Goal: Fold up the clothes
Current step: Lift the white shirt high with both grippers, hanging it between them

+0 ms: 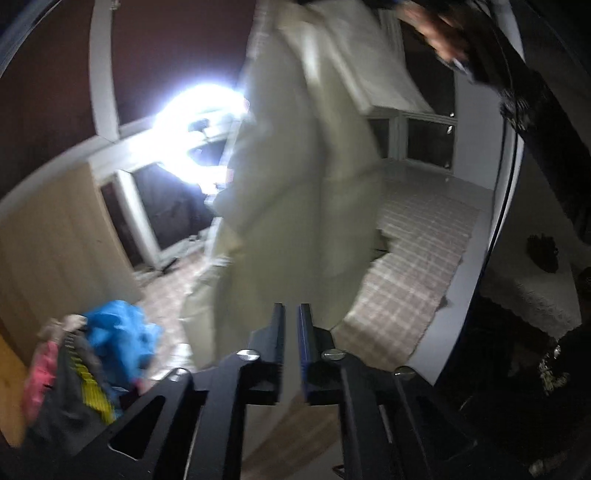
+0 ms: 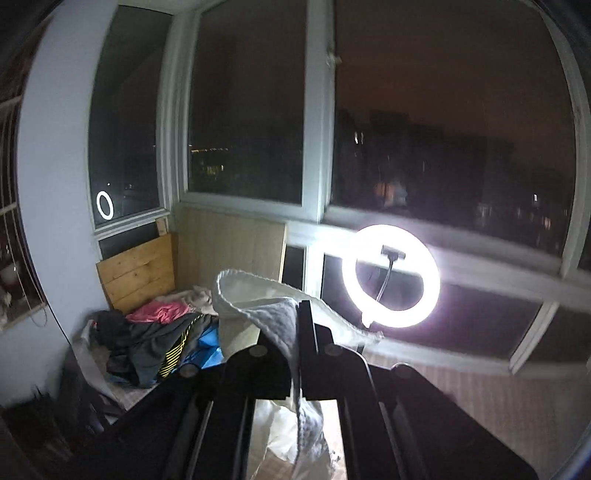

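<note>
A pale cream garment point(image 1: 291, 173) hangs in the air, blurred, held from above at the top right of the left wrist view, where a hand point(image 1: 439, 33) shows. My left gripper point(image 1: 291, 314) is below it with its fingers nearly together and nothing between them. My right gripper point(image 2: 295, 314) is shut on the garment's white ribbed edge point(image 2: 280, 325), which loops above the fingers and drapes down between them.
A pile of clothes, blue, pink and black with yellow stripes point(image 2: 166, 339), lies at the left by a wooden board point(image 2: 136, 273); it also shows in the left wrist view point(image 1: 92, 362). A bright ring light point(image 2: 391, 277) stands by the dark windows. A checked cloth point(image 1: 413, 269) covers the surface below.
</note>
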Demonstrator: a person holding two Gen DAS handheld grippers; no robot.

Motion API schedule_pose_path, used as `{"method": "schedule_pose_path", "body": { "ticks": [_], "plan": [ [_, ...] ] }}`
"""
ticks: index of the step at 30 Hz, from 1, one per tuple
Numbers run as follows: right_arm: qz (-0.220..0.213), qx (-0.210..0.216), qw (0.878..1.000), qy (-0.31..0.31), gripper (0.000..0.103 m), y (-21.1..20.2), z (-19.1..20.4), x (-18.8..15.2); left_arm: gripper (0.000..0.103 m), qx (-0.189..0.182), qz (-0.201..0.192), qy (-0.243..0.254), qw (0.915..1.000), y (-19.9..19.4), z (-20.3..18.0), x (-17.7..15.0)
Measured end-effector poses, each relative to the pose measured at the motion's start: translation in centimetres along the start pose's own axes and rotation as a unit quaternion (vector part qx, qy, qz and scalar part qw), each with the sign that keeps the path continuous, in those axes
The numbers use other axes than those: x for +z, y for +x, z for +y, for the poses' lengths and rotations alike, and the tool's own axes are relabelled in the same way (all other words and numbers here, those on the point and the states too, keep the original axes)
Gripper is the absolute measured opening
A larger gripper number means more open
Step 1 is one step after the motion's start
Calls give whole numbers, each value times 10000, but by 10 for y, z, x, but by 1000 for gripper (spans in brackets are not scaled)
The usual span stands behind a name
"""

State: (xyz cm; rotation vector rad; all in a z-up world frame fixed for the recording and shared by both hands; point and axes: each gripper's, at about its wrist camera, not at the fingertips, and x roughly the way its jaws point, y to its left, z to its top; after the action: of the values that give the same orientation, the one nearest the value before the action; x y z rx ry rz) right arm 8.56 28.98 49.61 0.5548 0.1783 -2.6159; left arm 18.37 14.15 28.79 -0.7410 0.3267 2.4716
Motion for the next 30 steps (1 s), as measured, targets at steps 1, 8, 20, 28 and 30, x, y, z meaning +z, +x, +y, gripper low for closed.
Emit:
{"method": "schedule_pose_path", "body": {
  "ticks": [1, 8, 20, 28, 30],
  "plan": [
    [74, -16, 10000, 53, 2, 4, -2, -2, 31, 43, -109, 9, 9999, 7, -9, -4],
    [563, -249, 9981, 103, 2, 33, -10, -13, 57, -320, -335, -207, 9987, 49, -45, -15],
    [634, -324, 9975, 33, 2, 35, -25, -9, 2, 390, 184, -437, 9981, 119, -20, -27],
    [87, -516, 9981, 332, 2, 6, -50, 20, 1, 723, -91, -1, 9973, 33, 33, 29],
    [-50, -564, 9976, 406, 2, -1, -57, 27, 1, 845, -188, 152, 9961, 4, 47, 54]
  ]
}}
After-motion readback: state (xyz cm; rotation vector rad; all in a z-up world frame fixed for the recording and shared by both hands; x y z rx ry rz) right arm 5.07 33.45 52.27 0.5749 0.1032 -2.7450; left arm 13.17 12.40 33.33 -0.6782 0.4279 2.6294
